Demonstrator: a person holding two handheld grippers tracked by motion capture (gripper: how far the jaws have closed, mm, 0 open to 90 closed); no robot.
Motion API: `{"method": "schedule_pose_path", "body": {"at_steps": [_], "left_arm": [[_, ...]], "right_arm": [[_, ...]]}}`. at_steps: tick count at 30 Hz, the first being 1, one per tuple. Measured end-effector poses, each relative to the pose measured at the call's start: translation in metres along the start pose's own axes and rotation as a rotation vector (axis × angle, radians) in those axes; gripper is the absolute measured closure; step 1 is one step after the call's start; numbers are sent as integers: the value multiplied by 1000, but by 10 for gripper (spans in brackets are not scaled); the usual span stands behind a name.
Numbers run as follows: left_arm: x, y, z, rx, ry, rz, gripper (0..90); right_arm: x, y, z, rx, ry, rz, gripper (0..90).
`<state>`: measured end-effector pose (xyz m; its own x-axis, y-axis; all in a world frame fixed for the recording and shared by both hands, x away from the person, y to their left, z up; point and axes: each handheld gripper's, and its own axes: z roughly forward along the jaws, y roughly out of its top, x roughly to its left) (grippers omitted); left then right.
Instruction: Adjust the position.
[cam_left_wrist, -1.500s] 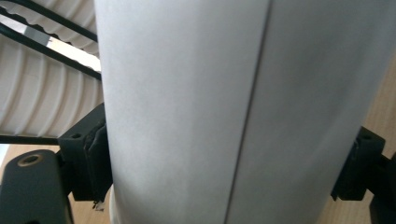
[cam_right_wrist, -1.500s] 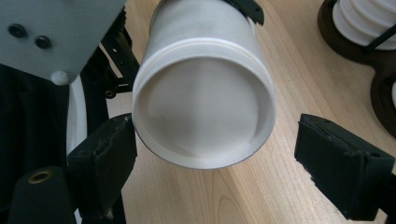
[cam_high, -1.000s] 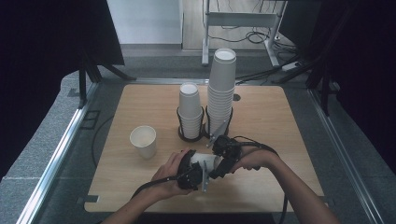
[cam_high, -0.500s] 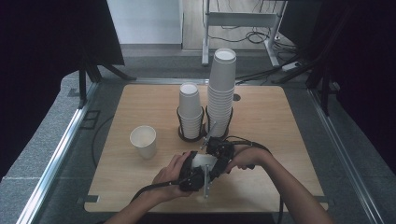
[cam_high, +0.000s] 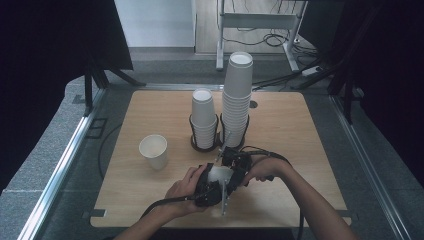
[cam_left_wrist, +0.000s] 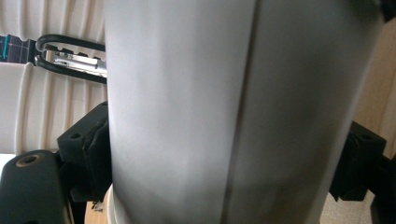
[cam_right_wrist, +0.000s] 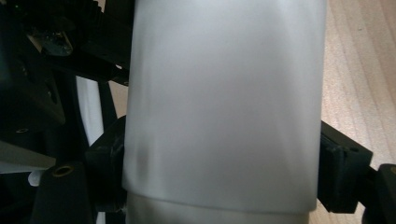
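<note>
Both hands are meeting low over the near desk (cam_high: 300, 150) edge. The left tongs (cam_high: 209, 186) are clamping a white paper cup (cam_high: 220, 175); the right tongs (cam_high: 235, 167), having just been closing, are gripping the same cup between them.

Black grippers (cam_high: 220, 181), trailing black cables (cam_high: 162, 202)

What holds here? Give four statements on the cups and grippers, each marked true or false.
1. The tall stack stands right of the short stack. True.
2. The lone cup lies on its side. False: it stands upright.
3. The left gripper and right gripper both grip the held cup. True; the right jaws have just been closing on it.
4. The held cup sits atop a stack. False: it is over the table, in front of the stacks.
</note>
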<state>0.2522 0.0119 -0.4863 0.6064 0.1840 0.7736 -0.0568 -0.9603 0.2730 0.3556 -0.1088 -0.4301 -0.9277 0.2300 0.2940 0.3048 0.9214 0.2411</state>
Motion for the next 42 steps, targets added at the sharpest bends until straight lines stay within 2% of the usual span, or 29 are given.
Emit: {"method": "schedule_pose_path", "body": {"at_steps": [5,13,19,23,28,31,32,34,37,38,39,41,42], "left_arm": [[-1,2,-1,2,9,12,133],[-4,4,-1,6,26,35,131],[-4,5,1,16,17,34,99],[-1,7,-1,-14,-35,-1,14],[2,2,-4,-44,-52,-41,0],[4,-3,-8,-63,-43,-56,0],[5,-6,-10,-94,-37,-83,0],[8,-10,-14,-120,-29,-106,0],[15,-16,-20,-132,-15,-132,0],[17,-18,-22,-140,-15,-158,0],[22,-22,-24,-151,-22,-201,0],[26,-27,-25,-173,-35,-265,0],[30,-30,-26,-174,-53,-294,0]], "right_arm": [[-2,0,1,6,25,3,206],[-5,-1,5,11,23,5,212],[-5,-1,5,9,19,-7,228],[-6,-4,5,-9,-3,-13,231],[-8,-13,2,-63,-13,-8,232],[-10,-22,1,-97,-22,-6,231],[-10,-24,1,-106,-24,-5,232],[-12,-29,0,-139,-31,2,232],[-13,-37,-3,-192,-44,9,232],[-13,-38,-3,-204,-47,9,232],[-13,-40,-4,-224,-53,12,232],[-14,-44,-6,-283,-72,16,232],[-14,-46,-7,-299,-77,19,232]]}}
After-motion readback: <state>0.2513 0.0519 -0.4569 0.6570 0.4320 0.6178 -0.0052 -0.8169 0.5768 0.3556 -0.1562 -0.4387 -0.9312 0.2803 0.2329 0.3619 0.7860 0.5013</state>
